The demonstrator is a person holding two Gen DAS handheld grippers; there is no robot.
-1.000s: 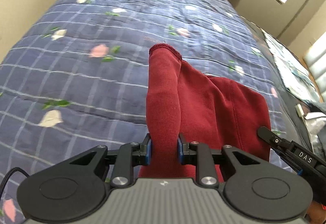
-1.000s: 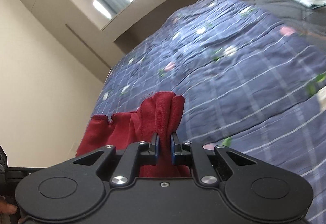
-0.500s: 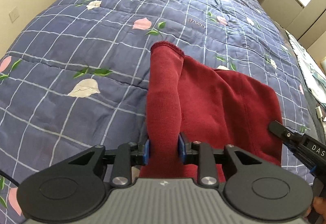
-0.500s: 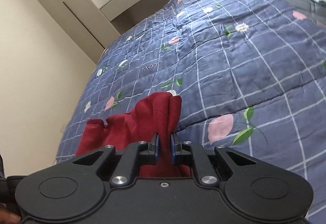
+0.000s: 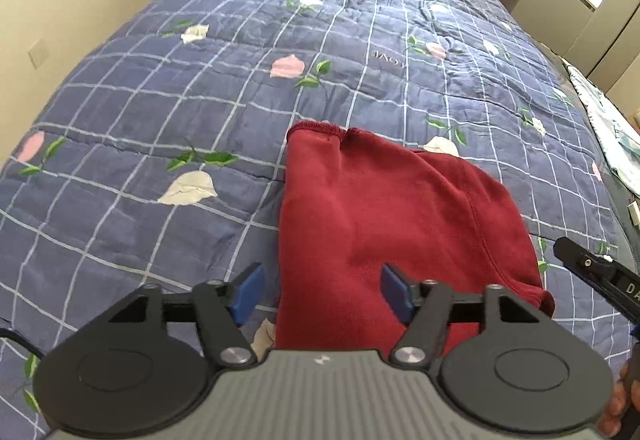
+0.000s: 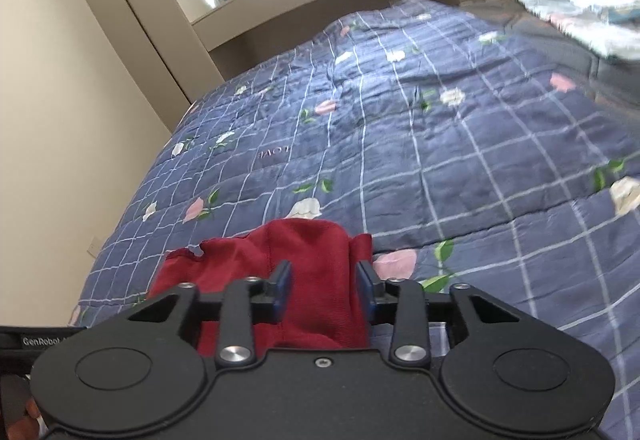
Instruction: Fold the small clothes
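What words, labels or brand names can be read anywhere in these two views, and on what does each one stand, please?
"LOVE", seen upside down, stitched on the blue quilt.
"GenRobot", then cut off, on the left gripper at the right wrist view's edge.
"DA", cut off by the frame, on the right gripper in the left wrist view.
Nothing legible on the red garment.

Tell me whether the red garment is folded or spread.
Folded: the red garment lies doubled on the quilt, its rounded fold edge nearest the camera.
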